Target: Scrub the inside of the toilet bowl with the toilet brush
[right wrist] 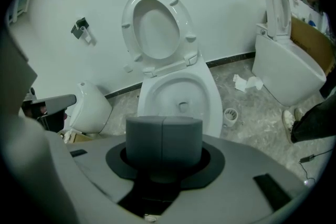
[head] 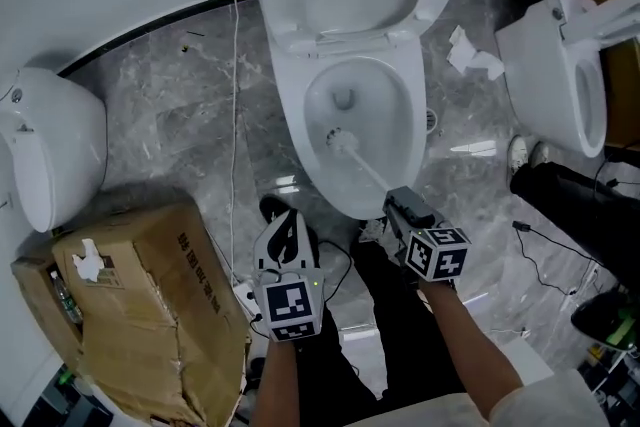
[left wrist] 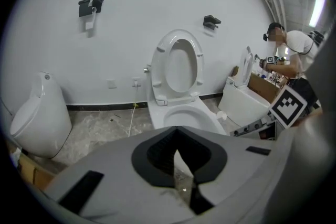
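Note:
The white toilet (head: 350, 205) stands in the middle with its lid and seat raised. The toilet brush (head: 341, 141) has its white head inside the bowl, low on the near wall, and its pale handle slants down-right into my right gripper (head: 398, 203), which is shut on it. In the right gripper view the closed grey jaws (right wrist: 164, 139) hide the brush, and the bowl (right wrist: 178, 93) lies straight ahead. My left gripper (head: 283, 227) hangs over the floor beside the toilet's near left rim, shut with nothing in it. Its view shows the toilet (left wrist: 181, 113) beyond the closed jaws.
A urinal-like white fixture (head: 50, 155) and a cardboard box (head: 150, 305) are at the left. A second toilet (head: 565, 80) stands at the right, with crumpled paper (head: 474, 55) and a shoe (head: 520, 153) near it. A cable (head: 235, 115) runs along the floor. Another person (left wrist: 287, 44) stands far right.

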{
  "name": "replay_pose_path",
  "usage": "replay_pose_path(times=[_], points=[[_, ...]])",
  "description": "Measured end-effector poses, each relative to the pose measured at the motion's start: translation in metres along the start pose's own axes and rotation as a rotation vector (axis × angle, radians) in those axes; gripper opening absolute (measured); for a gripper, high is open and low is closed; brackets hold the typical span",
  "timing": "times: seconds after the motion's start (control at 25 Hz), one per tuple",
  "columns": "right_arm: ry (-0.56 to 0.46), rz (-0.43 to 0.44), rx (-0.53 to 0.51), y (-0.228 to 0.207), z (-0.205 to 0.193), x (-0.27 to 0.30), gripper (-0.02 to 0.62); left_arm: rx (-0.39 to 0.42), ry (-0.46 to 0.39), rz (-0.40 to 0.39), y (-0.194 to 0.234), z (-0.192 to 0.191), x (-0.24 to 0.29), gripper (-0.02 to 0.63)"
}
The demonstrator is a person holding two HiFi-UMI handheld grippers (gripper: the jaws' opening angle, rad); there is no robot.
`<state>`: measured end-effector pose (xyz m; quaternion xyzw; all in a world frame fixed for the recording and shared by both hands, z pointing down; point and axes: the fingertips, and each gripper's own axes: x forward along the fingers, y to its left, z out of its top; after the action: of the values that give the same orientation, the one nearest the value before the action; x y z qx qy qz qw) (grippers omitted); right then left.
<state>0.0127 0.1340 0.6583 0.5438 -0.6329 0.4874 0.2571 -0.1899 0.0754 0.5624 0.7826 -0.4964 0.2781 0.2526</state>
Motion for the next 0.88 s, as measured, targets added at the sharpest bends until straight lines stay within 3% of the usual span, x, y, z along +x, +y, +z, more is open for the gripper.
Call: replay_pose_path(times=[0.36,0.88], points=[[0.124,-0.053,-0.041,0.033,-0.035,0.019,0.177,-0.011,0.042,-0.086,0.021,-0.014,0.009,0.026],[0.126,-0.060,-0.016,0.061,-0.009,0.053,0.178,0.062,0.027,-0.114,0.087,0.009,0.032,0.026]])
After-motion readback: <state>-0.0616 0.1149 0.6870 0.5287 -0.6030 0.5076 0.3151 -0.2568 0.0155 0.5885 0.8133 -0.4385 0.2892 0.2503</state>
